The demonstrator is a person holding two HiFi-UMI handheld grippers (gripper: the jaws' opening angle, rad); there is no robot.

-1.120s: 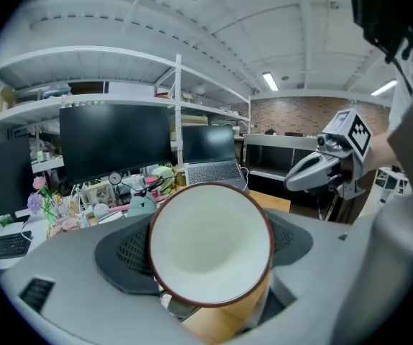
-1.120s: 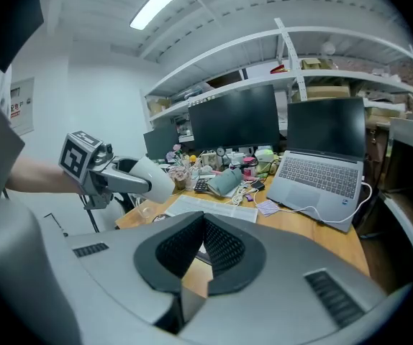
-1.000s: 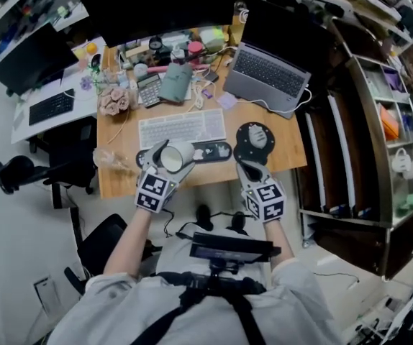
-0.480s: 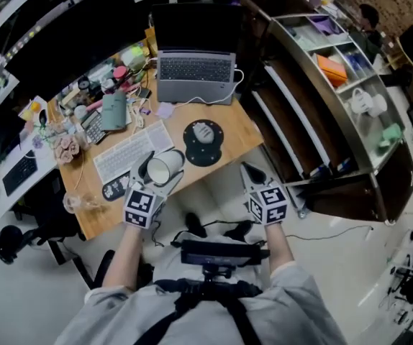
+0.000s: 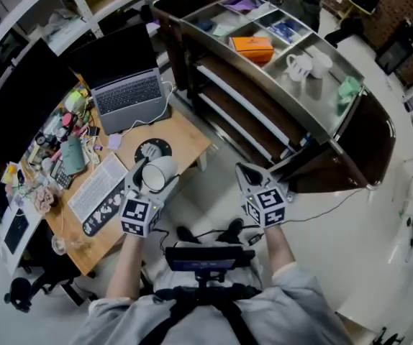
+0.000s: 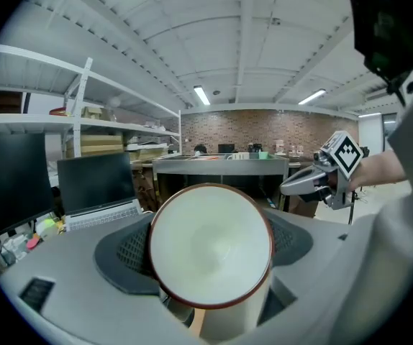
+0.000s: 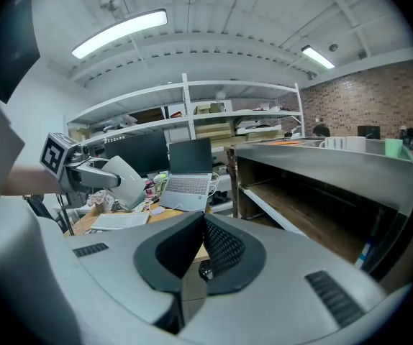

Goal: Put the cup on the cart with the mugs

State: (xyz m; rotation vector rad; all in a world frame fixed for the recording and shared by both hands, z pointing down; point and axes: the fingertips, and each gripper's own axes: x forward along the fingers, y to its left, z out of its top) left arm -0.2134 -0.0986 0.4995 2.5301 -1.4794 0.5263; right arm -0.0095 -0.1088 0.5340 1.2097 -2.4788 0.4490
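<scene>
Past the cup (image 5: 157,175), cart (image 5: 264,92) now closer.

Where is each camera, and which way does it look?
Head view: on the person's head, looking steeply down at desk and cart; shows left gripper, right gripper.
Left gripper view: on that gripper, looking past its held cup toward the cart; right gripper at right.
Right gripper view: on that gripper, jaws shut, facing the laptop; left gripper at left.
Shared: all show cart and laptop.
</scene>
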